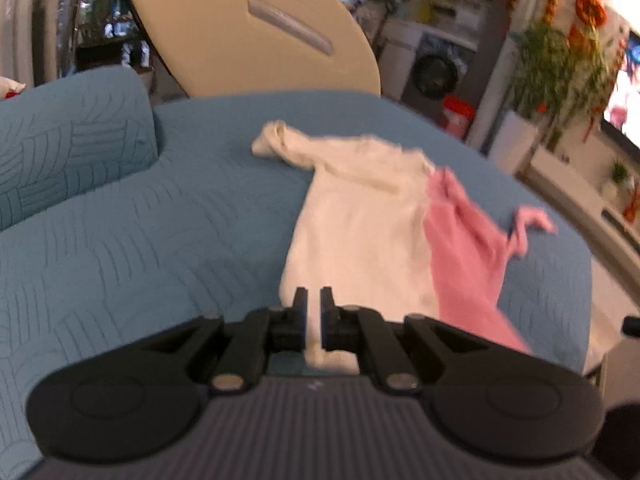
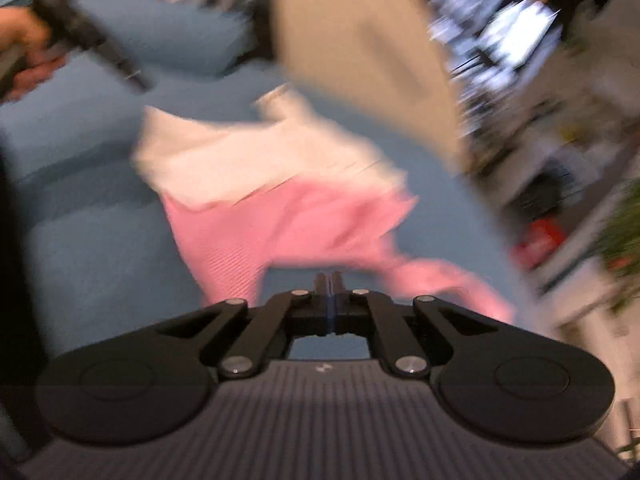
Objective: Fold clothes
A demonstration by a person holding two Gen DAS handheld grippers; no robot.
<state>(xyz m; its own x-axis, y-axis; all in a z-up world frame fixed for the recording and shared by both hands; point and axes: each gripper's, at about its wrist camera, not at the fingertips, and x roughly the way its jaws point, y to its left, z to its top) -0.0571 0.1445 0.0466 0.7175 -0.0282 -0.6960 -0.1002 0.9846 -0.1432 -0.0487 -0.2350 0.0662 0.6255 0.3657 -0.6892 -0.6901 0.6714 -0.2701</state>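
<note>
A white garment point(image 1: 360, 216) lies spread on the blue quilted cover point(image 1: 160, 240), one sleeve trailing to the far left. A pink garment point(image 1: 464, 248) overlaps its right side. My left gripper point(image 1: 314, 300) is shut on the white garment's near edge; white cloth shows between and below its fingers. In the blurred right wrist view the pink garment point(image 2: 280, 224) lies in front of the white garment point(image 2: 248, 152). My right gripper point(image 2: 328, 280) is shut, its tips at the pink cloth's near edge, which arches to both sides. The left gripper point(image 2: 100, 48), in a hand point(image 2: 24, 52), appears at top left.
A blue cushion point(image 1: 68, 140) sits at the far left of the cover. A beige chair back point(image 1: 248, 28) rises behind it. To the right, past the cover's edge, stand a washing machine point(image 1: 434, 74), a red container point(image 1: 458, 114) and a potted plant point(image 1: 560, 76).
</note>
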